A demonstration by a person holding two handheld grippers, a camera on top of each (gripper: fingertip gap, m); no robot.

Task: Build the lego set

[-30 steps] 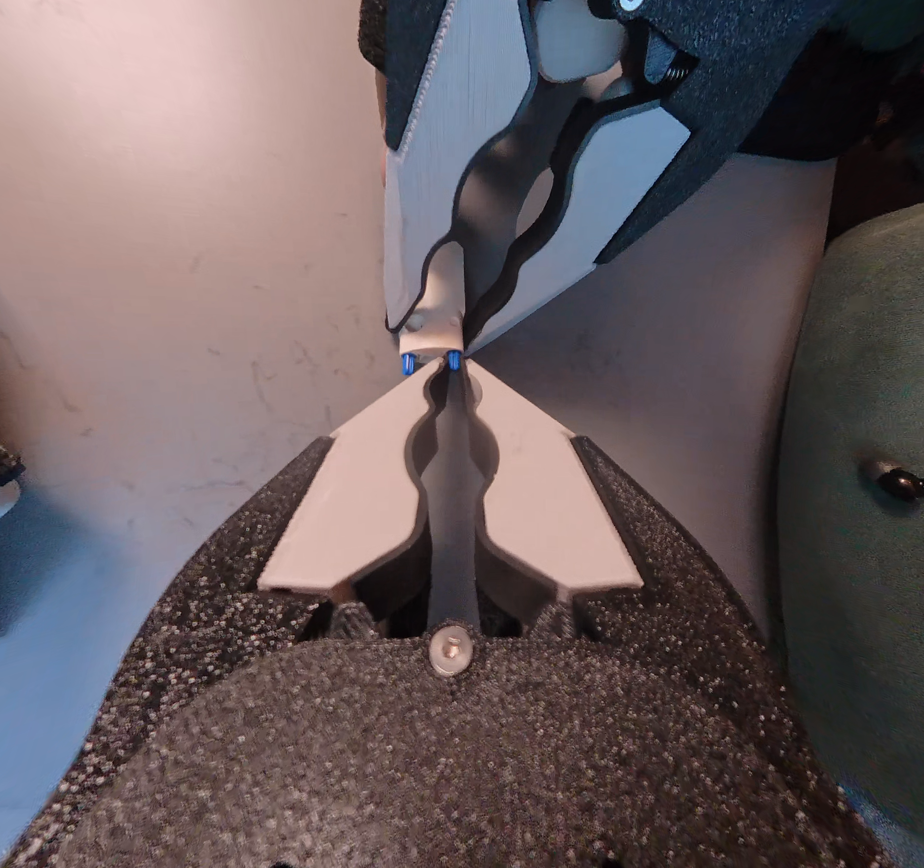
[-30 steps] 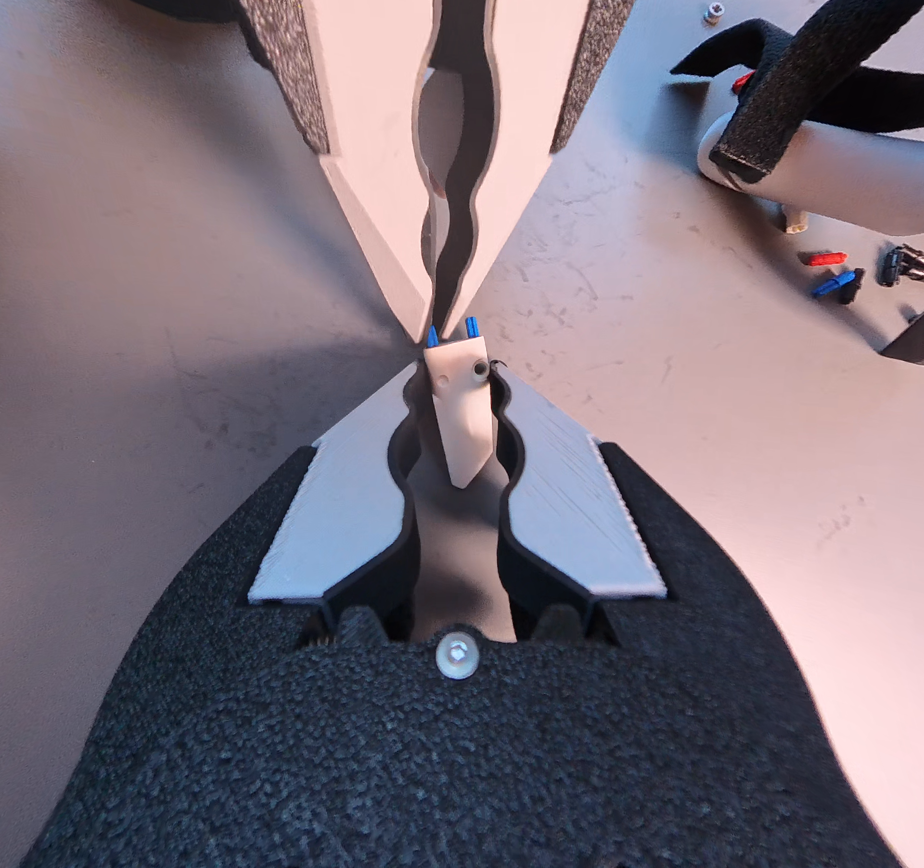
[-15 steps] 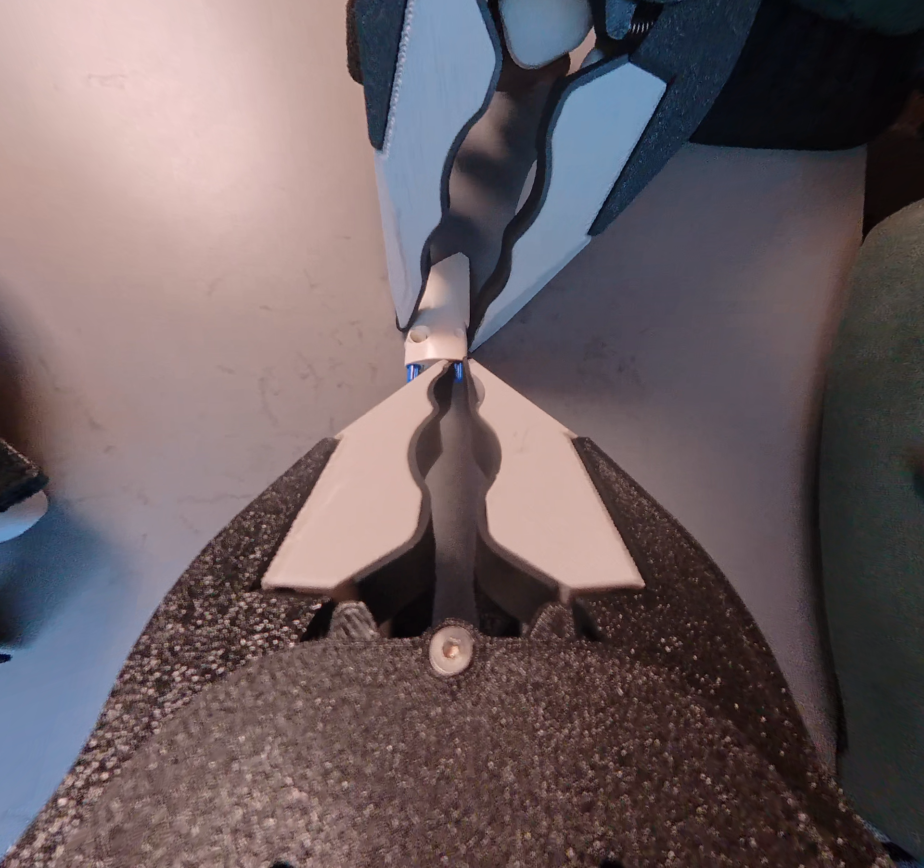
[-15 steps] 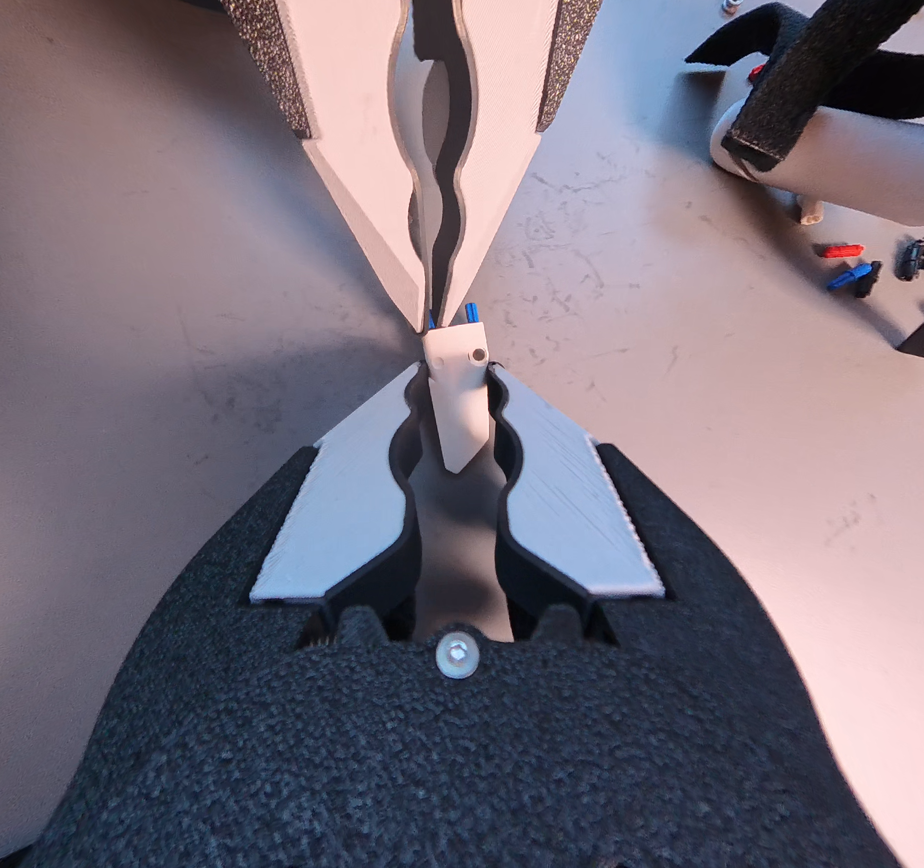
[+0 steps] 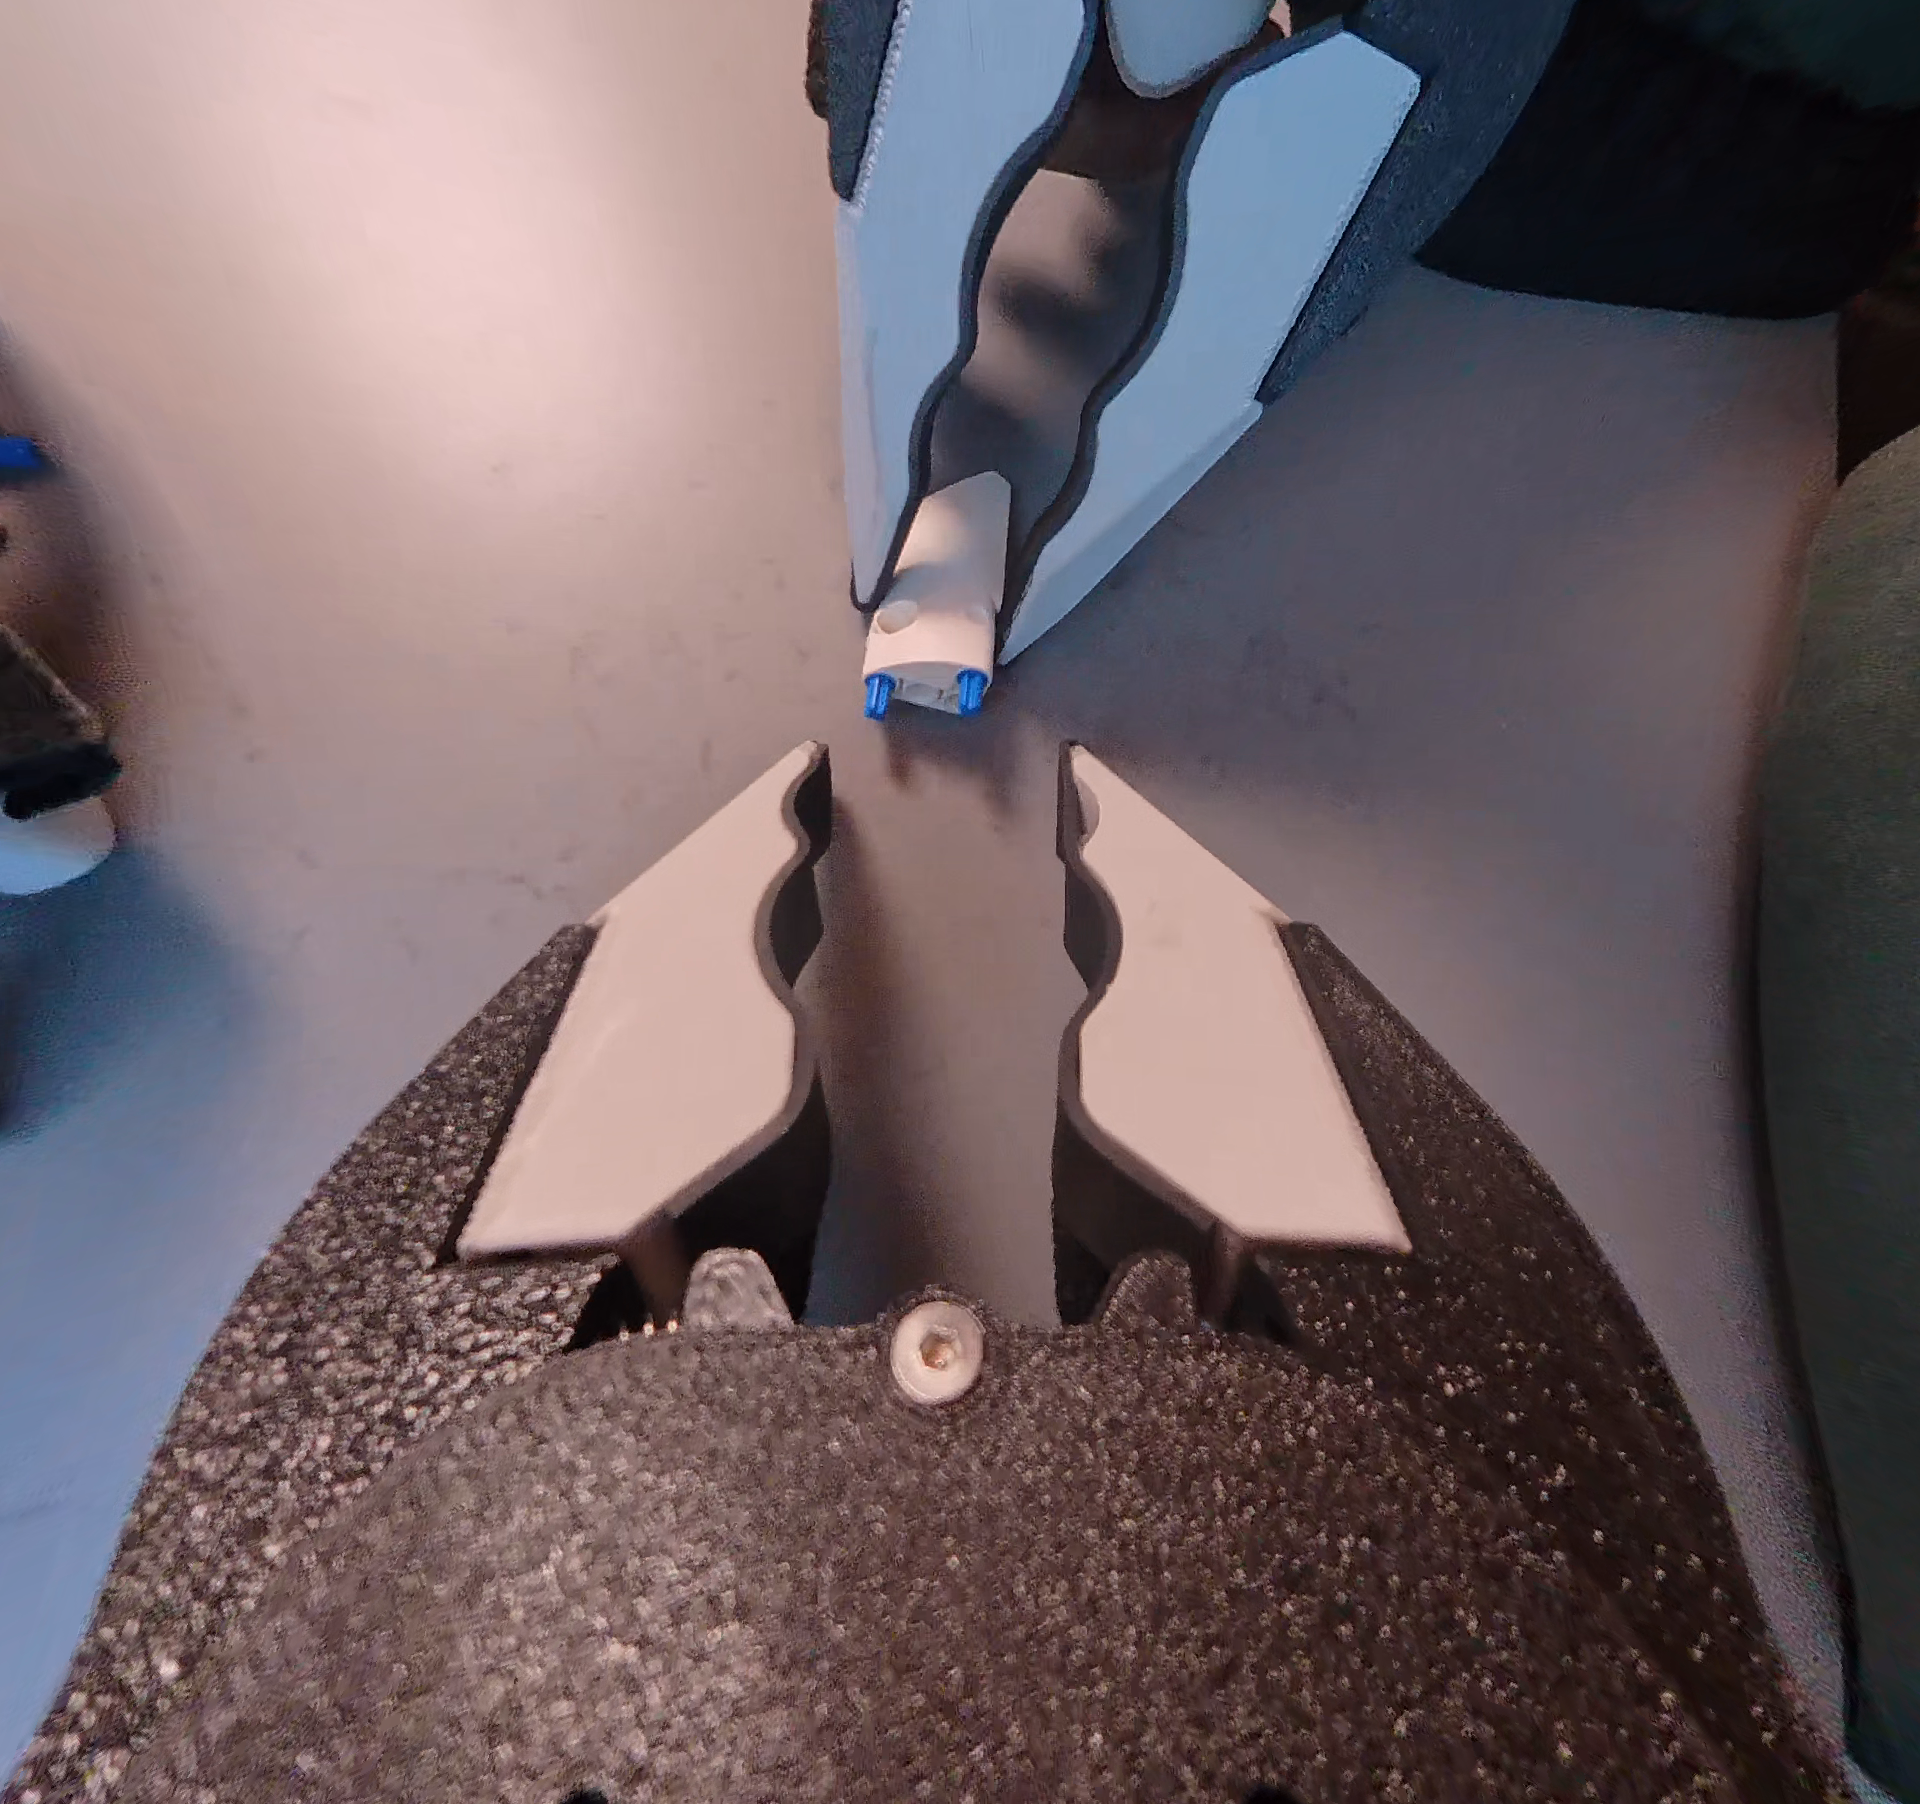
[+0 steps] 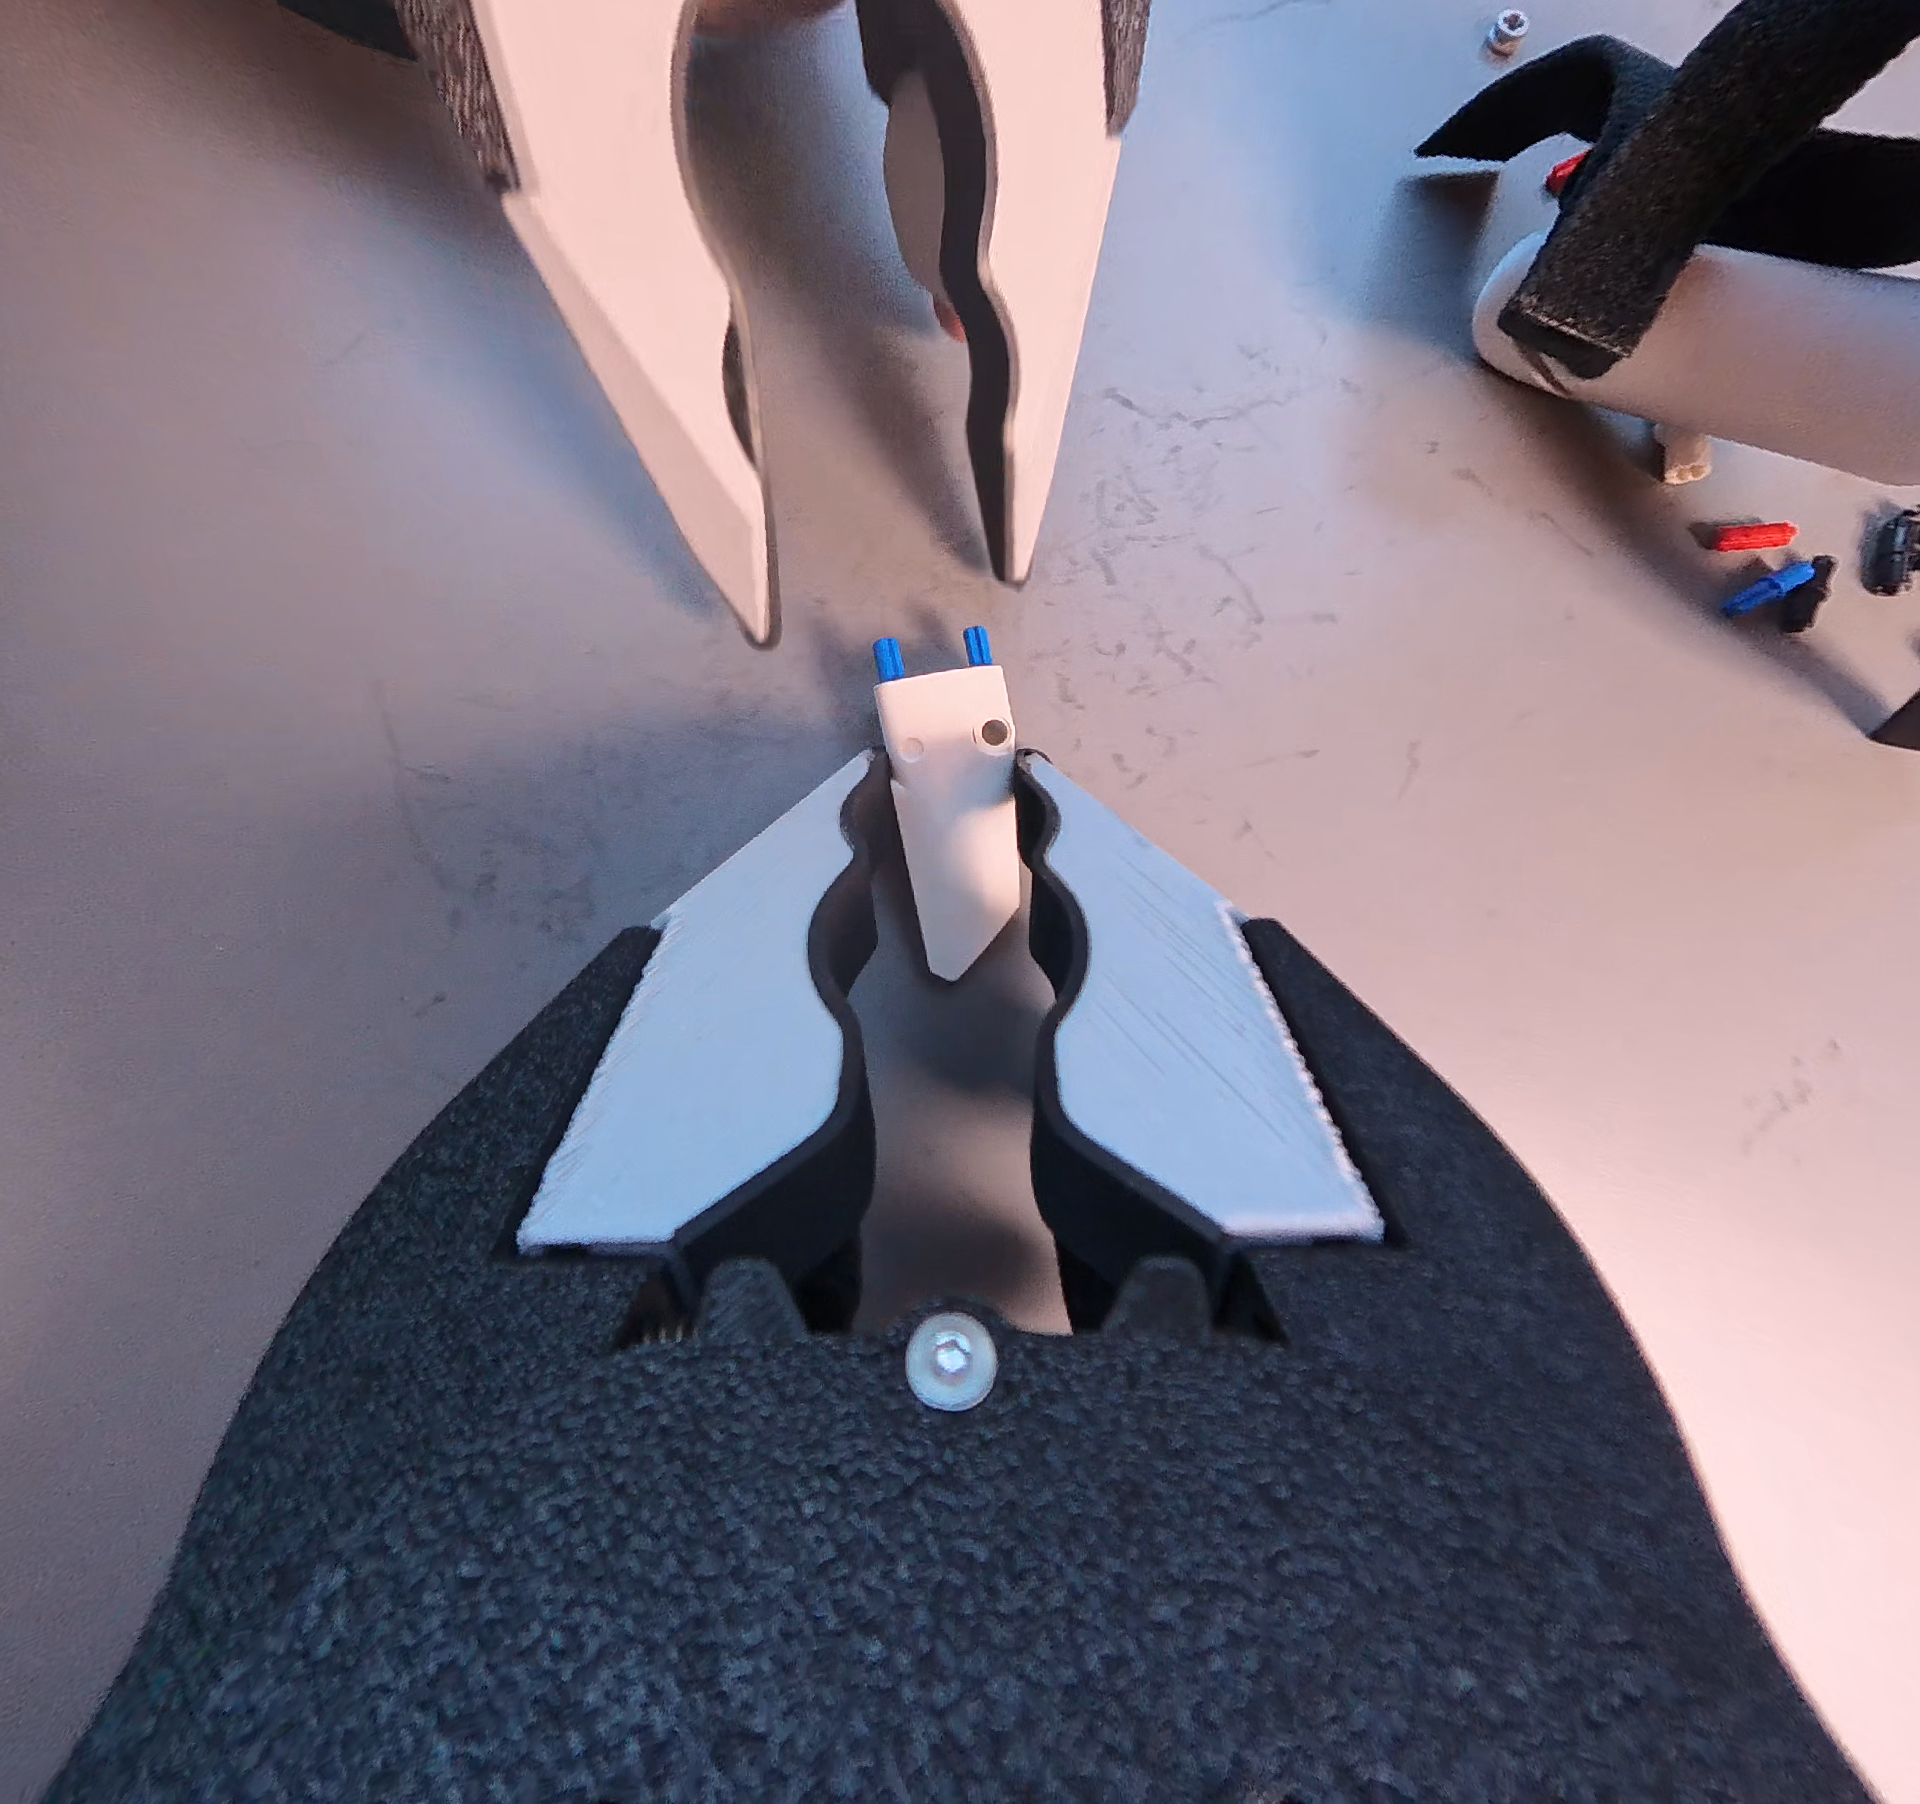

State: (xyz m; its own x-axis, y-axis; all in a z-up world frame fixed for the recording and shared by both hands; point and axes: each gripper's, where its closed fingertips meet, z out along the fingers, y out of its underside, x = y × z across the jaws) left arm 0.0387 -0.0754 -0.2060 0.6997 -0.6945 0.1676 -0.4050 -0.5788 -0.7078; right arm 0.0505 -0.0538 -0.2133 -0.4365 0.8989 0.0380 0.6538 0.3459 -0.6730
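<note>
A white tapered lego panel [image 6: 956, 861] with two blue pins [image 6: 886, 656] in its wide end is held above the table. My right gripper [image 6: 948, 767] is shut on the panel's narrow part, with the pins pointing away from it. My left gripper [image 5: 943, 767] is open and empty, its tips a short way in front of the pins [image 5: 878, 696]. In the left wrist view the right gripper [image 5: 935, 627] comes in from the top with the panel [image 5: 951, 559]. In the right wrist view the left gripper [image 6: 883, 601] hangs open just beyond the pins, not touching them.
A white handle with a black strap [image 6: 1714, 372] lies at the right. Near it lie a red pin [image 6: 1751, 535], a blue pin [image 6: 1766, 591], a black piece [image 6: 1891, 549], a beige piece [image 6: 1683, 455] and a small grey bush [image 6: 1507, 29]. A green padded surface [image 5: 1860, 923] borders the table. The tips of both grippers are at nearly the same place. Left tips and right tips are each some 15 centimeters from the beige piece [image 6: 1683, 455].
My left gripper was shut at the panel's pin end; it has opened and drawn back a little. The right gripper still holds the panel, now with a gap between the two grippers.
</note>
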